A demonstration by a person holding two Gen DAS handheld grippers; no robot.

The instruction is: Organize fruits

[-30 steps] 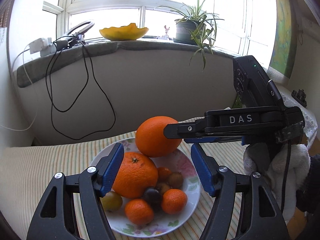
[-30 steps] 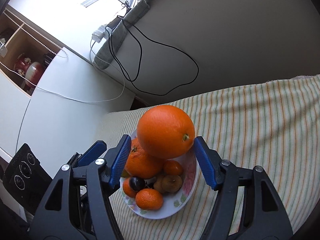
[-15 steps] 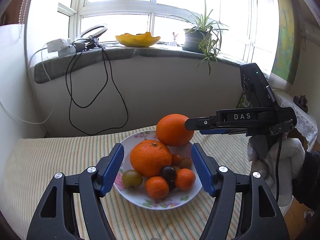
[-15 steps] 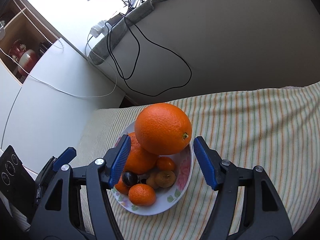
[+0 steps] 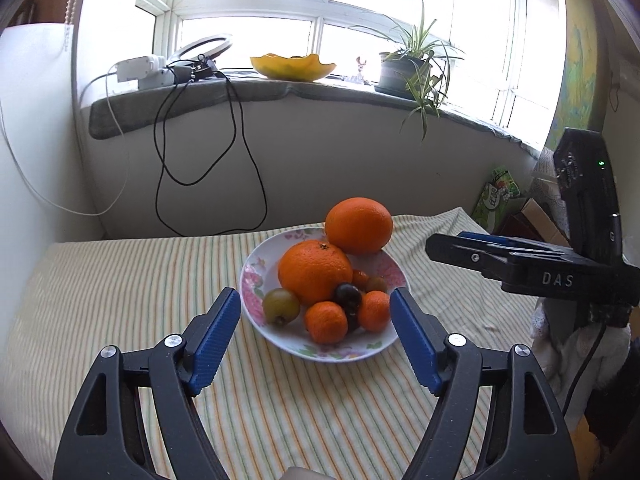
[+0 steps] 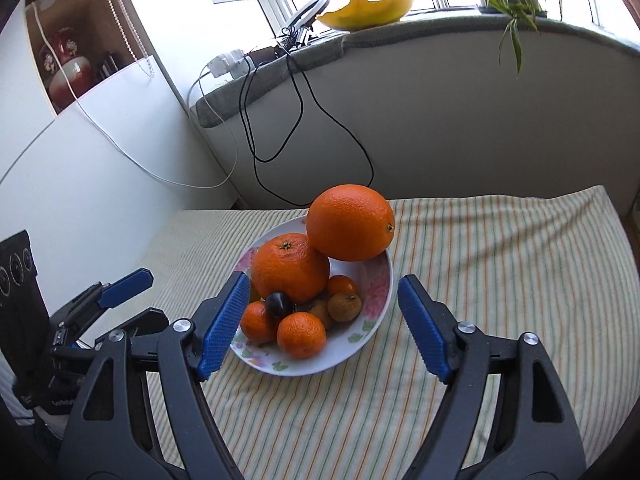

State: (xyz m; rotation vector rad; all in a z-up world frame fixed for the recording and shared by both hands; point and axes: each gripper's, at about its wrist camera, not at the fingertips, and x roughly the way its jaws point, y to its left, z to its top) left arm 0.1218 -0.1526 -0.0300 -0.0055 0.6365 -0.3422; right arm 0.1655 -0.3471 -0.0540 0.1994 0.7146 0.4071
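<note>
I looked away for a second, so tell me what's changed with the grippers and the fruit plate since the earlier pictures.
Both grippers backed away from the plate. The right gripper, which had its pads around the top orange, has let it go and withdrawn; its jaws are opening. The left gripper also retreated, opening with nothing between its pads. The top orange stayed perched on the big orange; the small fruits did not shift.

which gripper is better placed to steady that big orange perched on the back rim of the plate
Right, probably. The right gripper faces the big smooth orange on the floral plate's far rim, jaws opening, empty. The left gripper fronts the small fruits.
</note>
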